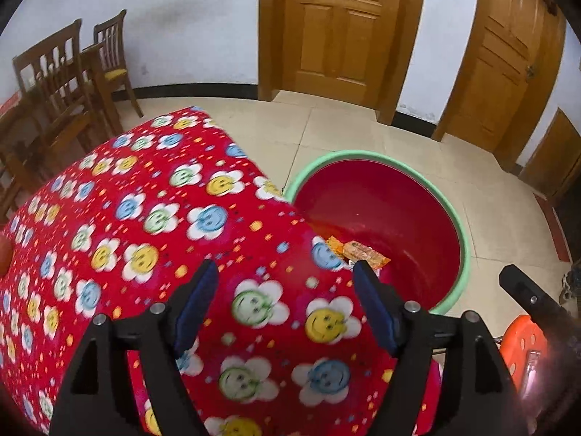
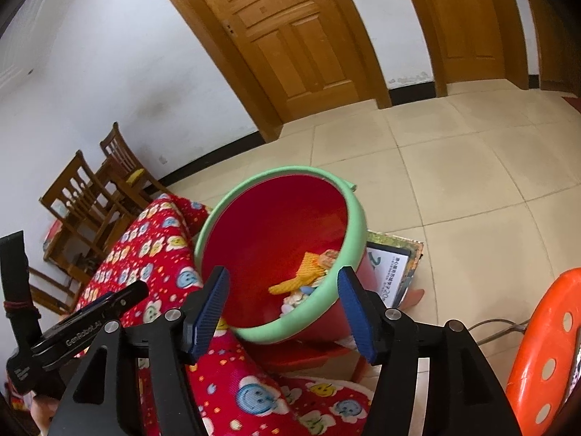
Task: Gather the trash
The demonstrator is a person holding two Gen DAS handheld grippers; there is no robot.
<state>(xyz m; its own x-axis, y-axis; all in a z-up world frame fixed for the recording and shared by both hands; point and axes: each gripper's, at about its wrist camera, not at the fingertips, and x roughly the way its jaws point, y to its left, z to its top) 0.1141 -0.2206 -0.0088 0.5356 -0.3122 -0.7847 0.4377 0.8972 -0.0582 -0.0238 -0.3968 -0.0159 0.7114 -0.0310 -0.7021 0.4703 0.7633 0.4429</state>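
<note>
Inside red bin (image 2: pixel 276 225): orange wrappers (image 2: pixel 308 272), pale scraps. Both tools (image 1: pixel 285 272) (image 2: pixel 283 278) wide open, empty.

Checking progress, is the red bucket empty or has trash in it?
Has trash: the red bucket holds orange wrappers at its bottom.

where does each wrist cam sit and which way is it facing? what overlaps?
Left wrist: on the left tool, open, looking down across the flowered red cloth to the red bin; the right tool's tip shows at the right edge.
Right wrist: on the right tool, open, tilted, aimed into the bin at the wrappers; the left tool shows at the left edge.
Shared: bin, cloth, orange stool, wooden chairs, doors.
</note>
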